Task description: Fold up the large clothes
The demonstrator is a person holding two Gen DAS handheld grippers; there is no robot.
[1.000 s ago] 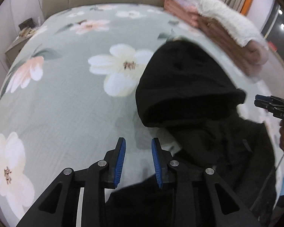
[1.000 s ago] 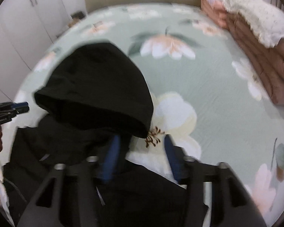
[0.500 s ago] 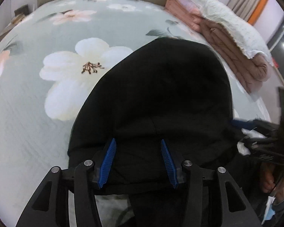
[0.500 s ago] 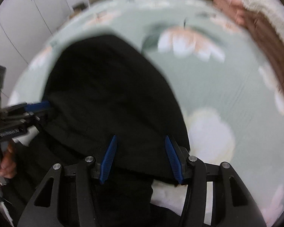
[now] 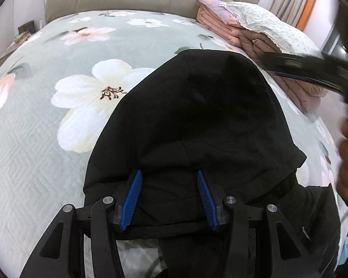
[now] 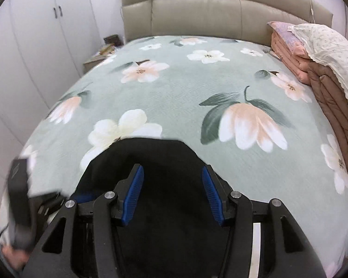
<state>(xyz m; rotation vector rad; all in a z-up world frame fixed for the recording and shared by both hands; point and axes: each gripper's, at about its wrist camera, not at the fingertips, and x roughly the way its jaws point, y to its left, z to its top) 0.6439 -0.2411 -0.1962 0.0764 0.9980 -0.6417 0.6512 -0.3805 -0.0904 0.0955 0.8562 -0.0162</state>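
A black hooded garment lies on the floral bedspread, hood pointing toward the headboard. My left gripper is open and empty, its blue pads hovering over the base of the hood. My right gripper is open and empty above the hood, which fills the lower middle of the right wrist view. The right gripper shows blurred at the upper right of the left wrist view. The left gripper shows blurred at the lower left of the right wrist view.
Folded pink and brown quilts under a white pillow stand along the bed's right side. A beige padded headboard is at the back. A nightstand and white wardrobe doors are at the left.
Both grippers opened wider and moved from the garment's sides to over the hood. The right gripper then rose and swung forward, so more of the bed shows ahead of it.
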